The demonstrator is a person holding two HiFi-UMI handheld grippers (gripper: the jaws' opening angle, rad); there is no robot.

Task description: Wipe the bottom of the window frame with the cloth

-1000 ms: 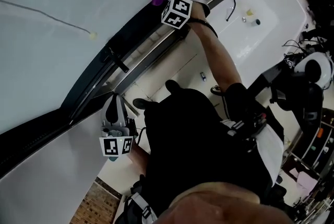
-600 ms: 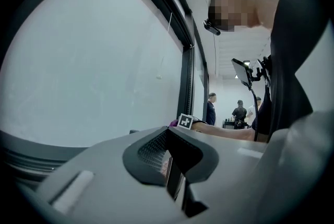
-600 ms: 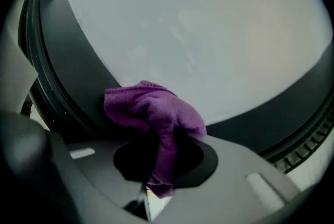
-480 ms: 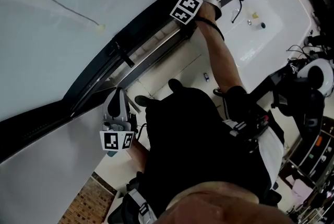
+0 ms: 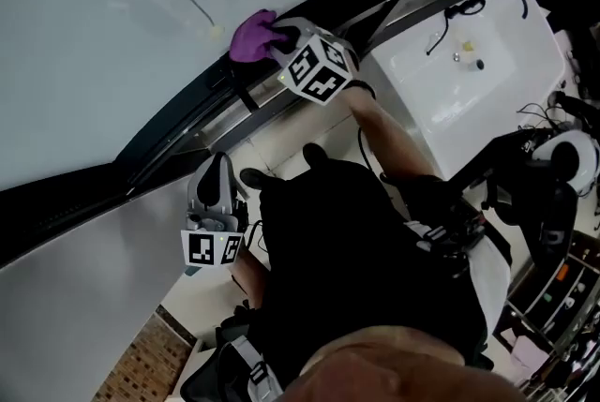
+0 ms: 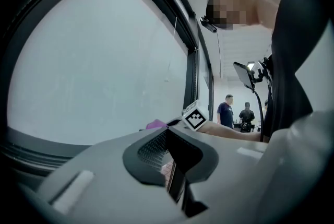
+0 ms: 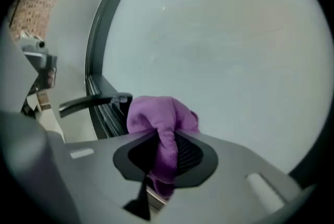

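right tongs [image 5: 281, 49] are closed on a purple cloth [image 5: 251, 37]; the right gripper view confirms this, with the cloth [image 7: 159, 118] pinched between the two dark pads and bunched in a loose wad beyond the tips of the right tongs [image 7: 163, 168]. in the head view the wad lies against the bottom rail of the dark window frame [image 5: 169, 133], at the line where the rail meets the pale window glass [image 5: 103, 63]. whether the cloth presses on rail, glass or both cannot be told. a dark window handle [image 7: 88, 104] projects from the frame just beside the cloth, on its left in the right gripper view. a thin pull cord ending in a small pale bead [image 5: 214, 31] hangs in front of the glass near the cloth. left tongs [image 5: 216, 175] are held low, below the frame and well apart from the cloth, tips pointing up toward the rail. the left gripper view shows the left tongs [image 6: 175, 178] closed with nothing between them. the person's bare right forearm [image 5: 380, 133] reaches up to the right tongs. a white sink [image 5: 487, 96] with a dark faucet [image 5: 448, 16] stands to the right of the window. two bystanders [image 6: 227, 110] stand far off in the left gripper view.
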